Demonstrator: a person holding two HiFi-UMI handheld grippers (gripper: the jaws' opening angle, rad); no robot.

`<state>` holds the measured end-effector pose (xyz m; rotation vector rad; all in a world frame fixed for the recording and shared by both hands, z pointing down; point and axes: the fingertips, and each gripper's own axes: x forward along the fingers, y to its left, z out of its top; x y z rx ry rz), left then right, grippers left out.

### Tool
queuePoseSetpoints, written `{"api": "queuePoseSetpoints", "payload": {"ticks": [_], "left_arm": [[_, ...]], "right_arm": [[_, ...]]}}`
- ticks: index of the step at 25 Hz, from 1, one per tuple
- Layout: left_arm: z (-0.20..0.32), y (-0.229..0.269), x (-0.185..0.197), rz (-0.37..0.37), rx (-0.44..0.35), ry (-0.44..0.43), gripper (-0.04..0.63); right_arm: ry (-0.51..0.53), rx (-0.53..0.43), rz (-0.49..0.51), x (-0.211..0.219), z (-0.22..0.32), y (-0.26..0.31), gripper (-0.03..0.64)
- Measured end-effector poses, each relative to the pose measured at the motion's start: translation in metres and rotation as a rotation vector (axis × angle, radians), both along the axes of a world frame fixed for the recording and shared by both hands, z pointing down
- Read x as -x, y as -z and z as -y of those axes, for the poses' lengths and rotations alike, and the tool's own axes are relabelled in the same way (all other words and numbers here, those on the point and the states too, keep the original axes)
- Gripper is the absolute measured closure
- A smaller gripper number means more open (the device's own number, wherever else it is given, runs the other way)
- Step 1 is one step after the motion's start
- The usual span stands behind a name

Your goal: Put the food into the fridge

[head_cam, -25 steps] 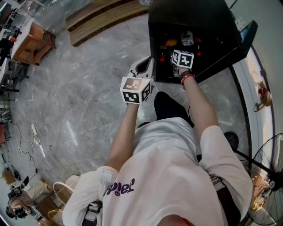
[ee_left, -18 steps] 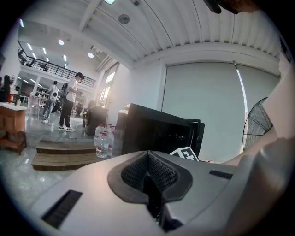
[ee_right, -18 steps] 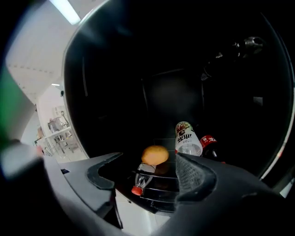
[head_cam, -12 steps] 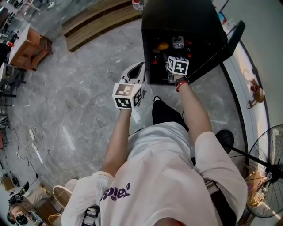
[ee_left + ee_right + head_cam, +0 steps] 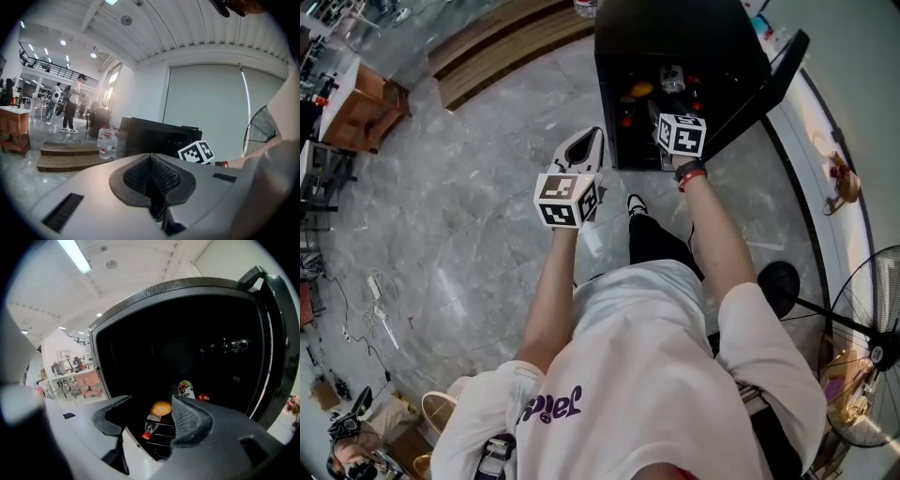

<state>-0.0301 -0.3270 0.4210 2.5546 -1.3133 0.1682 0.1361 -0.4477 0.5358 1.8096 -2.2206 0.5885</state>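
Food point(image 5: 641, 90) is seen inside the open black fridge point(image 5: 675, 33): one orange point(image 5: 161, 408), one can point(image 5: 186, 389), one red-capped bottle point(image 5: 149, 426) and one red-topped item point(image 5: 203, 398). Two grippers are held before it. The right gripper point(image 5: 146, 412) is shown with jaws apart, just narrowed, nothing gripped between them. The left gripper point(image 5: 151, 180) is shown with jaws pressed together, empty. Compared with a second earlier, both are lifted higher off the grey floor point(image 5: 469, 216).
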Motion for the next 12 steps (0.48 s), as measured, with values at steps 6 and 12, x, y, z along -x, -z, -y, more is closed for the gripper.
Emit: {"api": "queuePoseSetpoints", "payload": {"ticks": [6,12], "left_arm": [[-0.016,0.01,-0.001,-0.011,0.002,-0.01,0.578],[-0.034,0.017,0.001,-0.003,-0.002,-0.026,0.578]], "right_arm": [[-0.019,-0.012,-0.001,-0.004,-0.028,0.014,0.372],[-0.034,-0.025,-0.001,-0.005,-0.052,0.029,0.401]]}}
